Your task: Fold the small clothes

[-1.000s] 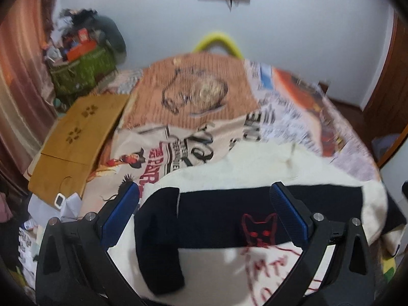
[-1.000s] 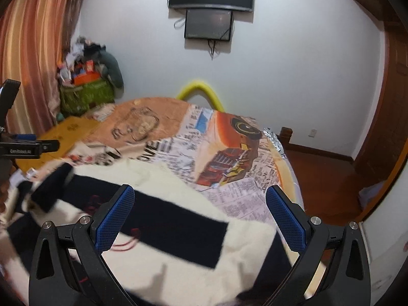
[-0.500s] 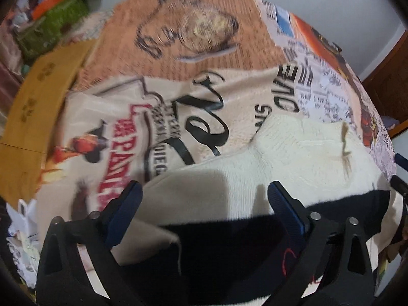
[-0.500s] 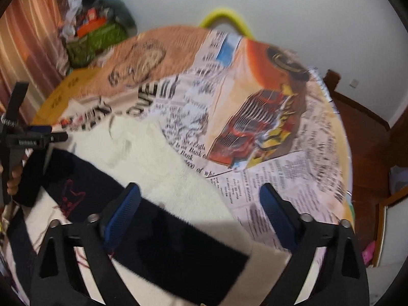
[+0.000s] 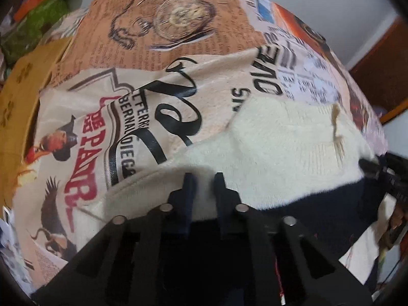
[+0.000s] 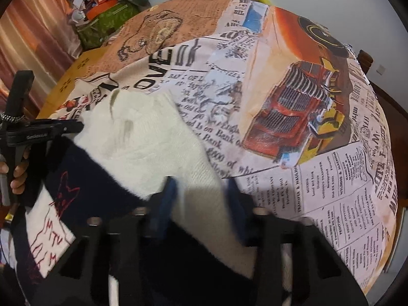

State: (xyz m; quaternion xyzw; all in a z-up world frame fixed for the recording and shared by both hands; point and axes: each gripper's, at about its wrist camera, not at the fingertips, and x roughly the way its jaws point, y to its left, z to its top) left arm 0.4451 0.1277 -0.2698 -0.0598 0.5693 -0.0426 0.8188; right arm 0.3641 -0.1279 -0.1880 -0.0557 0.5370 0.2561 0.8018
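Cream-and-navy knitted sweater (image 5: 285, 148) lying spread on a bed covered by a newspaper-and-poster print bedspread (image 5: 142, 117), with both tools engaged at its near edge. Left wrist view: the left hand-held gripper (image 5: 202, 178), at lower centre of the frame, has its blue-padded jaws closing, drawn close together with a fold of the cream knit pinched between them; the navy band of the garment runs just below the fingers, and a frayed cream yarn tuft (image 5: 338, 132) sits at right of centre. The other tool shows as a blurred black shape at the right edge. Right wrist view: the right hand-held gripper (image 6: 201, 191), at lower centre, likewise has its jaws closing, with the cream edge of the sweater (image 6: 142, 137) between the pads; motion blur leaves the firmness of this grasp unclear. The red embroidered cat motif and lettering (image 6: 61, 204) lie at lower left of this frame. At the left edge, the left tool (image 6: 38, 131) is seen from the side, held by a person's hand (image 6: 17, 176). A red truck print (image 6: 288, 112) marks the bedspread at right of centre.
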